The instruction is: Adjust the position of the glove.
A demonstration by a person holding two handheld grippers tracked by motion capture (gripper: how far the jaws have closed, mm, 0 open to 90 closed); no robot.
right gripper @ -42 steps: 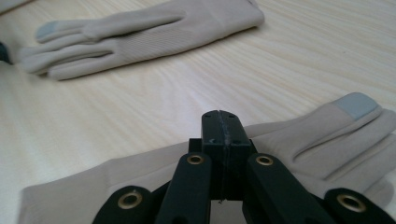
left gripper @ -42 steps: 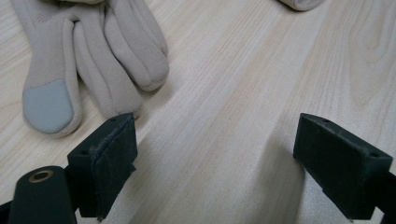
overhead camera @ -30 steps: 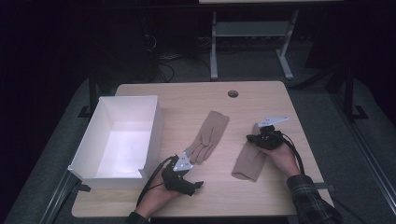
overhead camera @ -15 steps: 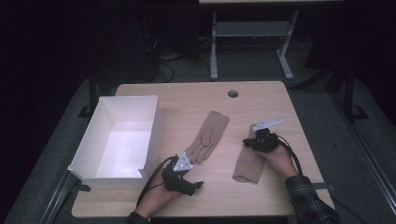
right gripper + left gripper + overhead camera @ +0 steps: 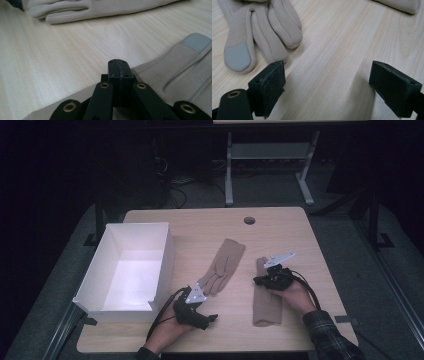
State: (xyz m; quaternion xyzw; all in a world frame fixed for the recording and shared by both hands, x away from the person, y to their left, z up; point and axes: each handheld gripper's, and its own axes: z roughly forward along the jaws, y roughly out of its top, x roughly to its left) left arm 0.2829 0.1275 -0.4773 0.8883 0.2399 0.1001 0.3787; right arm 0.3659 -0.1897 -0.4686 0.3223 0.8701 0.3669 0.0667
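We are seeing two tan gloves lying on the counter [image 5: 300, 230]. The left glove [image 5: 224, 265] is resting near the middle, fingers pointing at the left claw [image 5: 197, 292], whose jaws are standing wide apart with bare wood between them, one pad just beside the fingertips. The right glove [image 5: 267, 297] is lying well apart from it. The right claw [image 5: 257, 281] is sitting over this glove with its jaws clenched flat together, nothing visibly pinched between them. A white box [image 5: 95, 285] is standing at the left edge.
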